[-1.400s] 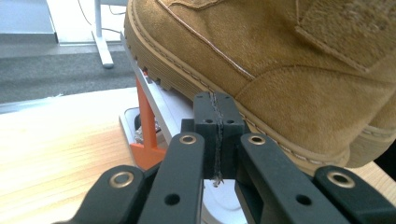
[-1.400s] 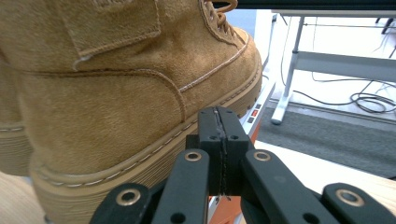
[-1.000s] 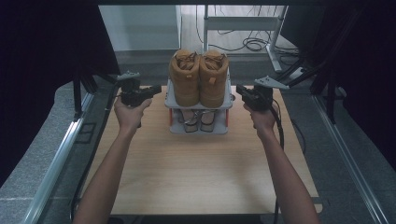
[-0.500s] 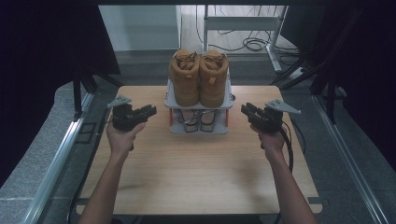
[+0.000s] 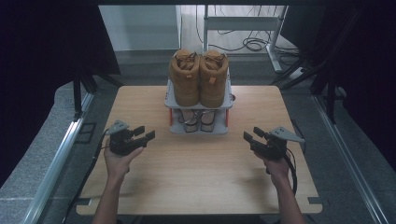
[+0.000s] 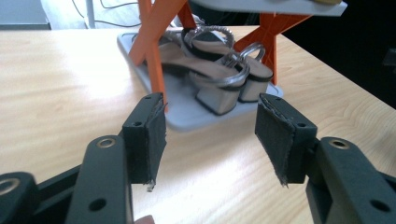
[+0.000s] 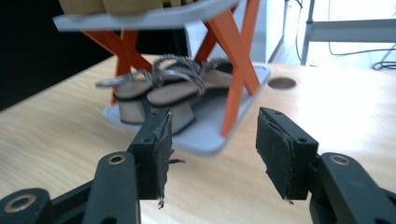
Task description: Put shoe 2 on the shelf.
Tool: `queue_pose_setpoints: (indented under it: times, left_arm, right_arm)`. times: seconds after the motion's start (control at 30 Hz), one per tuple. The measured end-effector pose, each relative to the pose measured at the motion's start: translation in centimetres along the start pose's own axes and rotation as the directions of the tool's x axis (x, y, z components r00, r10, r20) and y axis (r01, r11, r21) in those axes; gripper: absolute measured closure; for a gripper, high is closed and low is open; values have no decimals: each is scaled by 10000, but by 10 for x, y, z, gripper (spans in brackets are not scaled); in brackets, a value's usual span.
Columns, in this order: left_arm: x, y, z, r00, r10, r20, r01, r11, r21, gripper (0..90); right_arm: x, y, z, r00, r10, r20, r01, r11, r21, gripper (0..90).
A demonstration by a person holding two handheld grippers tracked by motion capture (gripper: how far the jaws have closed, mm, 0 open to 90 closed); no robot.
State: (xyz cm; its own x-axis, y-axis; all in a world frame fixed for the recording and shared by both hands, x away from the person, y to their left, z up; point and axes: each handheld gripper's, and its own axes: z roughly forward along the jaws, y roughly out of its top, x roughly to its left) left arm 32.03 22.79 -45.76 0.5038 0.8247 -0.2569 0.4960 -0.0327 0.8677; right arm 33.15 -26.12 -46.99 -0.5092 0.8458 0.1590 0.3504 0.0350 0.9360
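Both hand-held grippers hang low over the counter (image 5: 201,177), flanking the shoe rack (image 5: 198,128) at the middle of its far edge; the left hand-held gripper (image 5: 144,135) and right hand-held gripper (image 5: 249,138) have just been opening, nothing between the jaws; next likely reaching the heeled sandals (image 6: 219,74) on the lower shelf, under the tan boots (image 5: 200,77); no writing readable.

Boots (image 7: 112,5) cut off above.
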Motion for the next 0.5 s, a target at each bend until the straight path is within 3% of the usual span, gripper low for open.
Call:
queue_pose_setpoints:
  times: [0.1,0.23,0.37,0.5]
  left_arm:
    - [4,-17,-4,9998,-33,-185,35,9999,97,424]
    - [8,-33,-2,9997,79,-238,-64,9981,612,413]
    - [8,-38,-1,9995,240,-216,-223,9970,744,409]
    - [7,-41,-1,9992,367,-179,-351,9960,820,406]
  right_arm:
    - [-1,-12,-6,10000,28,56,-29,10000,88,457]
    - [-2,-28,-10,9999,-123,63,120,9986,510,457]
    - [-2,-41,-8,9987,-474,211,449,9935,1044,457]
    - [-1,-41,-7,9991,-397,141,382,9949,931,457]
